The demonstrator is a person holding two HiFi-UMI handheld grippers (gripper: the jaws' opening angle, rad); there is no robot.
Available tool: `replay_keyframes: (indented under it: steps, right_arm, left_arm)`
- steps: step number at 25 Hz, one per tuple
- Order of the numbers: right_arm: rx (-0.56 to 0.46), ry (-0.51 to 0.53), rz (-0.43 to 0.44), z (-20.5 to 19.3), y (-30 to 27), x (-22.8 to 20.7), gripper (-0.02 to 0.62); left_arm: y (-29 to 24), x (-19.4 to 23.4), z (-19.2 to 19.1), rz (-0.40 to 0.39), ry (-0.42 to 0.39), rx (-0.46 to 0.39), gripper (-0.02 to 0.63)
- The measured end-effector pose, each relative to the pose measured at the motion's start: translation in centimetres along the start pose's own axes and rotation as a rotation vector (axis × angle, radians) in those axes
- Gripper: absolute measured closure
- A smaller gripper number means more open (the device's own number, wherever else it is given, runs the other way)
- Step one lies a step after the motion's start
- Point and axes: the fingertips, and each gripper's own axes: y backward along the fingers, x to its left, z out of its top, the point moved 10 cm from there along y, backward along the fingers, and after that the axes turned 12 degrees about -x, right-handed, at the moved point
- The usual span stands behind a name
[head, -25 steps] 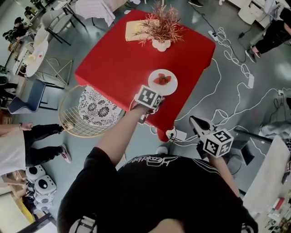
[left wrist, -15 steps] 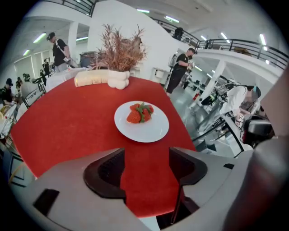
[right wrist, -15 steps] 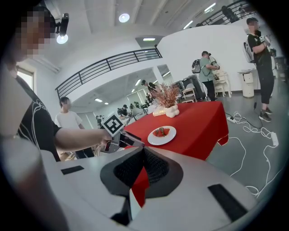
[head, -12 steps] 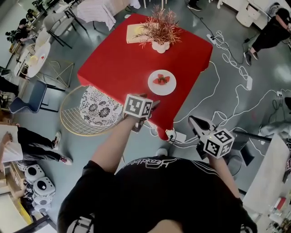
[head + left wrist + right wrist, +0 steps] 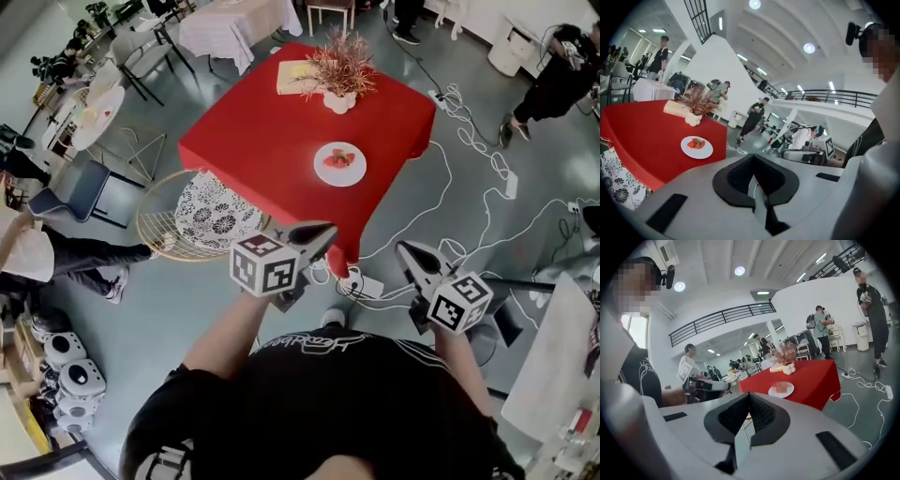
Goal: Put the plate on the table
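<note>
White plate holding strawberries lies flat on the red table.

A white vase of dried stems is seen. A pale box is laid just beside it; a wire chair and white cables are set well apart from it.

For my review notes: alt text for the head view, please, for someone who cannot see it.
A white plate of strawberries sits on the red table, a vase of dried sprigs behind it. Both grippers hang short of the table over grey floor: left gripper just closed, empty; right gripper shut, empty.
</note>
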Motion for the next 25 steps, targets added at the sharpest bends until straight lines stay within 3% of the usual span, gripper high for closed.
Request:
replay_keyframes:
  steps: [8,12,18,25]
  right_arm:
    - [-0.071,0.022,0.015,-0.7,9.1,7.4,0.588]
    - [-0.089,0.036,0.017,-2.1,13.9,10.7,0.588]
    - [-0.109,0.029,0.044,-4.2,19.3,15.0,0.588]
    - [-0.124,0.022,0.053,-6.0,25.0,19.9,0.588]
  left_arm:
    - [6.2,-11.2,-2.1,-0.118,-0.067,-0.117,0.598]
    - [9.0,-15.8,-4.6,-0.106,-0.102,-0.145,0.598]
    - [13.0,-21.3,-8.1,-0.099,-0.050,-0.189,0.598]
    - [16.3,-27.7,-11.0,-0.129,-0.075,-0.182,0.598]
